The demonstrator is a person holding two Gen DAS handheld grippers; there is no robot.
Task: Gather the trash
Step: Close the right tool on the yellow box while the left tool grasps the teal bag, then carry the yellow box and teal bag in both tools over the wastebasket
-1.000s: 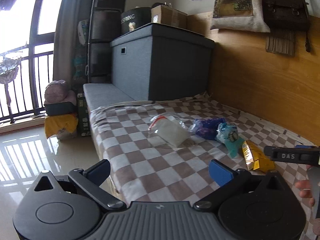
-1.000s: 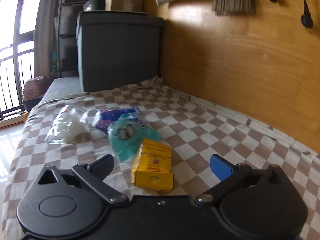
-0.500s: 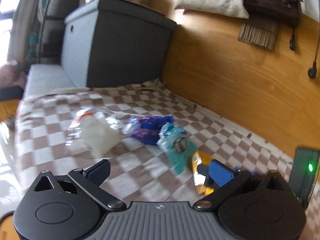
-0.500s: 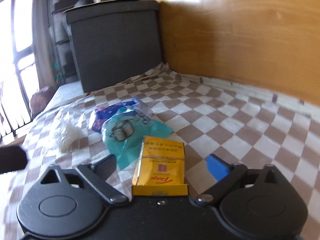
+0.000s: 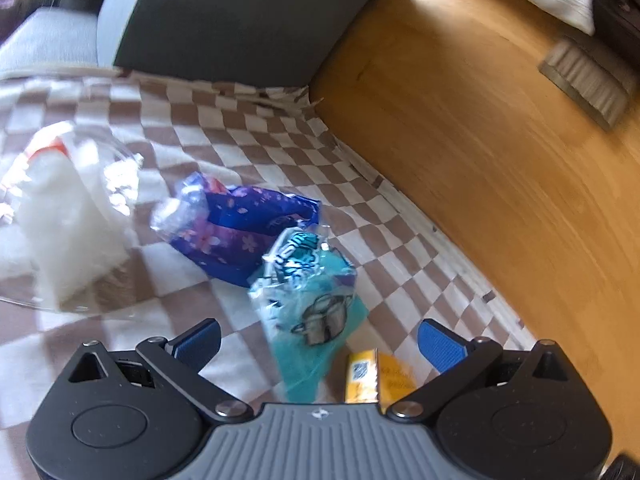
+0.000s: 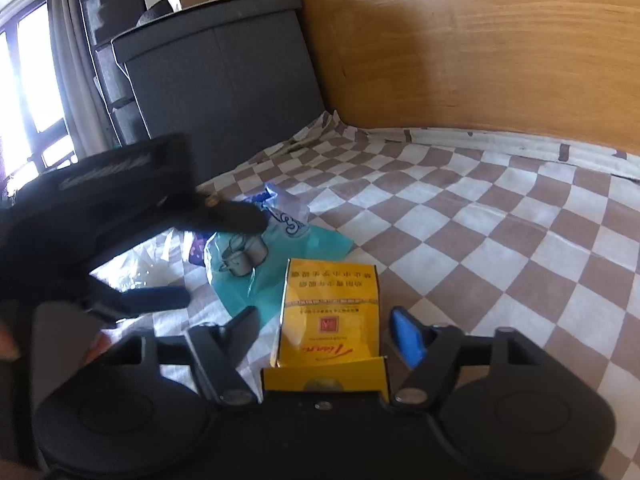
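At the left of the frame we note a clear plastic bag [image 5: 64, 216] on the checked cloth [image 5: 400, 240], then a purple wrapper [image 5: 240, 232]. Our left gripper [image 5: 318, 340] stands wide open around a teal packet [image 5: 308, 312], gripping nothing. Lower centre, our right gripper [image 6: 326, 330] is closing around the yellow box [image 6: 330, 320], pads apart from it.

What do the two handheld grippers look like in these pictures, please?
Both are matte black, each with two round discs at the base and hinged linkage arms. The left gripper has bright blue finger pads and a ribbed grey centre plate. The right gripper shows one blue pad, the other looks dark.
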